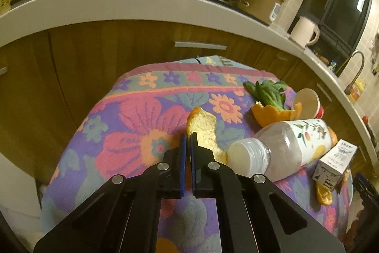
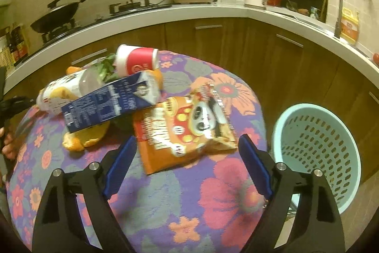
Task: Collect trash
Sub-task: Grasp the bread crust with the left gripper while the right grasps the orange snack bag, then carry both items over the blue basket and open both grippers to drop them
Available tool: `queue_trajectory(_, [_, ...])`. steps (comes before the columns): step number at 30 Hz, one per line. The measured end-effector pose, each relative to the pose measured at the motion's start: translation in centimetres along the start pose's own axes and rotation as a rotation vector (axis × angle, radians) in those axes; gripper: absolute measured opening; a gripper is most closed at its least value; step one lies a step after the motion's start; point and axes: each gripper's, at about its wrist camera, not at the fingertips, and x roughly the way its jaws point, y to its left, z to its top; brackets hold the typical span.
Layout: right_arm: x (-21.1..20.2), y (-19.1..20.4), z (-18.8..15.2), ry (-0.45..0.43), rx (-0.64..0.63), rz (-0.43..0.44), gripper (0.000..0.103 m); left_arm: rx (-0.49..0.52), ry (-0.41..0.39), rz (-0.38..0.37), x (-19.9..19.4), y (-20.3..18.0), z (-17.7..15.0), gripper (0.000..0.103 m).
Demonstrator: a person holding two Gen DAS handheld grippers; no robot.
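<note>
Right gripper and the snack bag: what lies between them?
Nothing but bare flowered cloth, as the right wrist view shows. The right gripper is open, and the snack bag lies just ahead of its fingertips.

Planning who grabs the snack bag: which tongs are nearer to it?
Right. The right tongs stand open just short of the snack bag. The left tongs are shut on an orange peel, off beyond the bottle.

Woven floral cloth (image 2: 194, 217) under plastic, paper and peel

Clear glossy plastic bottle (image 1: 279, 148); printed paper cup (image 2: 137, 62); shiny crinkled foil snack bag (image 2: 187, 125); pithy, rough orange peel (image 1: 203, 132); perforated matt plastic basket (image 2: 317, 148); matt black gripper arms, bright metal rivets.
</note>
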Motion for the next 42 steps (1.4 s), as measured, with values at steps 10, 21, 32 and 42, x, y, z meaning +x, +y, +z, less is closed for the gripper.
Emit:
queue_trajectory(10, [4.0,-1.8,2.2,0.095,0.000,-0.052,0.083,0.007,-0.089,-0.022,-3.0,-0.6,-1.0,0.001])
queue_trajectory(21, [4.0,-2.2,0.6,0.164,0.014,0.059,0.033,0.022,-0.150,-0.060,-6.8,-2.6,-2.4,0.001])
queue_trajectory(32, [-1.3,-5.0,-0.2,0.053,0.081,0.056,0.021,0.117,-0.174,-0.206,-9.7,-10.2,-4.2,0.001])
queue_trajectory(42, [-4.1,-10.7,-1.1,-0.019,0.179,0.019,0.019,0.254,-0.133,-0.387,-8.0,-21.5,-6.2,0.001])
